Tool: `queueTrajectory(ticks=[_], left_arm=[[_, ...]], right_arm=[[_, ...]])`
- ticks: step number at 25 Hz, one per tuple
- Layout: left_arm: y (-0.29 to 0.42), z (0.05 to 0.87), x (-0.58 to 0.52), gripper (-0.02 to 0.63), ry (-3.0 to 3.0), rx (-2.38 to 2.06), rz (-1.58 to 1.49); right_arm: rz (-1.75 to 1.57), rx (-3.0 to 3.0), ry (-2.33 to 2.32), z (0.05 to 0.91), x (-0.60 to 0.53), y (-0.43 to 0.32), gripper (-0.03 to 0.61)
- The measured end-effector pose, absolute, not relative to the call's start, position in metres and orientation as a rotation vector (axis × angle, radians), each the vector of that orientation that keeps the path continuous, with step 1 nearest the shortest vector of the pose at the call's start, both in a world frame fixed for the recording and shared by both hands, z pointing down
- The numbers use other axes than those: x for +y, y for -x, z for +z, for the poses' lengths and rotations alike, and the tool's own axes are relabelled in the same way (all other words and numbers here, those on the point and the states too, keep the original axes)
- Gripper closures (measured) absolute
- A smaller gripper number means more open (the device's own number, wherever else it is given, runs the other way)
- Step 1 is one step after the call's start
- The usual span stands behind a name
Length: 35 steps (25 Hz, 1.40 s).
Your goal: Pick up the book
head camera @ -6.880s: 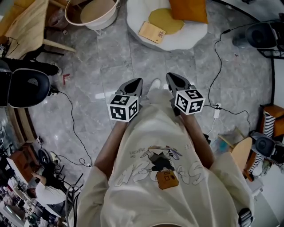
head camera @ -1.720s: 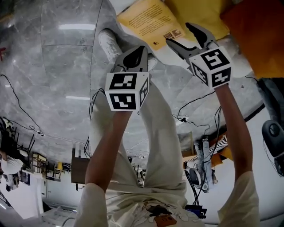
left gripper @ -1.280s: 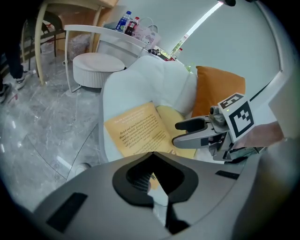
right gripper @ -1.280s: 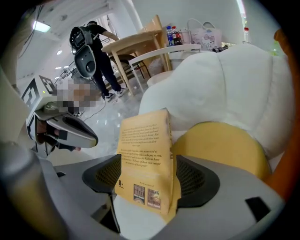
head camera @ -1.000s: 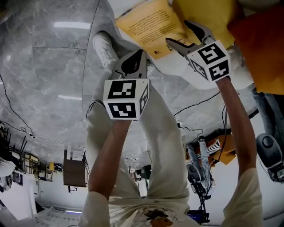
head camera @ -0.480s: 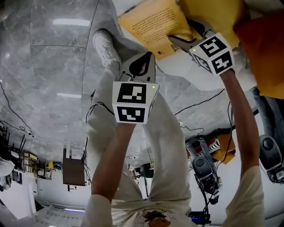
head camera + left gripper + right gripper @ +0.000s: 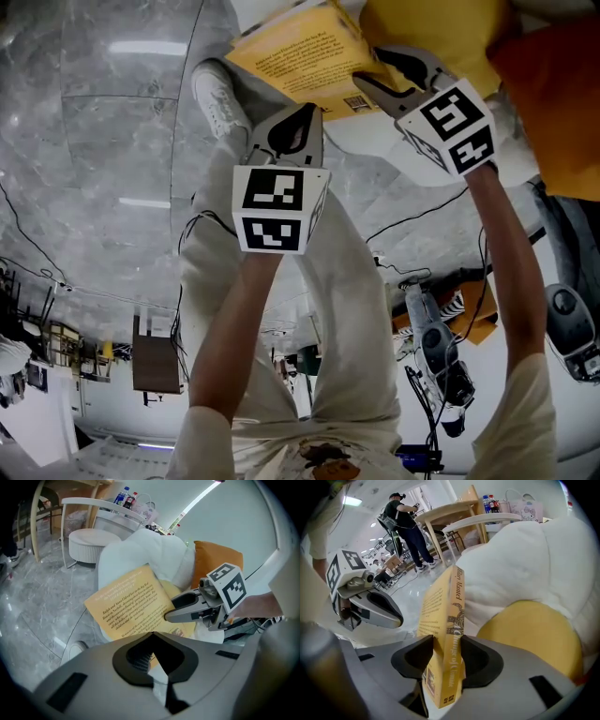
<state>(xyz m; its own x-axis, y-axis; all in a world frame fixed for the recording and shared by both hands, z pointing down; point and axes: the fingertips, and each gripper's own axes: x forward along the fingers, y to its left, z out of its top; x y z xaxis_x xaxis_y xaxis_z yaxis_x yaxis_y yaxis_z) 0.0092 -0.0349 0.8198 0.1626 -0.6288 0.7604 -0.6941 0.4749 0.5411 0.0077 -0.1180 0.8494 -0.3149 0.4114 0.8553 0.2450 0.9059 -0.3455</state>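
The book [image 7: 300, 56] is a yellow paperback with dark print on its cover, lying on a white cushioned seat [image 7: 150, 550]. My right gripper [image 7: 367, 70] has the book's near edge between its jaws, which are closing. In the right gripper view both pads press the book [image 7: 440, 616] just behind its spine, so my right gripper [image 7: 446, 641] holds it upright on edge. In the left gripper view the right gripper [image 7: 169, 610] bites the book [image 7: 131, 606] at its right edge. My left gripper [image 7: 307, 111] hangs shut and empty just short of the book, its tip [image 7: 152, 634] below the book's near edge.
A yellow cushion [image 7: 529, 634] and an orange cushion [image 7: 553, 94] lie on the seat beside the book. The person's shoe [image 7: 216, 89] stands on the grey tiled floor [image 7: 112, 141]. A round white stool [image 7: 91, 541], tables and another person [image 7: 405, 522] are farther off.
The right gripper's jaws, wide apart at the book's edge before, have come together on it. The book's gripped edge has tipped up. The left gripper has barely moved.
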Motion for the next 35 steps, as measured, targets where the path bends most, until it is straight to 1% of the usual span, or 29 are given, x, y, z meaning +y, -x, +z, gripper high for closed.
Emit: queueTrajectory(ticks=[5,14,24,35], left_arm=[[-0.018,0.822,-0.027,0.607,-1.214,-1.517,0.096],[-0.040,0.795,-0.020,0.607,-1.247,-1.489,0.120],[-0.024,0.740,-0.042,0.607,-1.347,-1.489,0.163],[-0.019,0.675,-0.035,0.607,-1.441,-1.440,0.247]], right_arm=[[0.181,-1.908,0.516,0.829,-0.105,-0.016,0.394],[0.186,-1.910,0.503,0.791,-0.106,-0.043,0.407],[0.240,-1.960,0.399,0.736,-0.107,-0.051,0.411],[0.308,-2.031,0.215,0.669,-0.112,-0.055,0.413]])
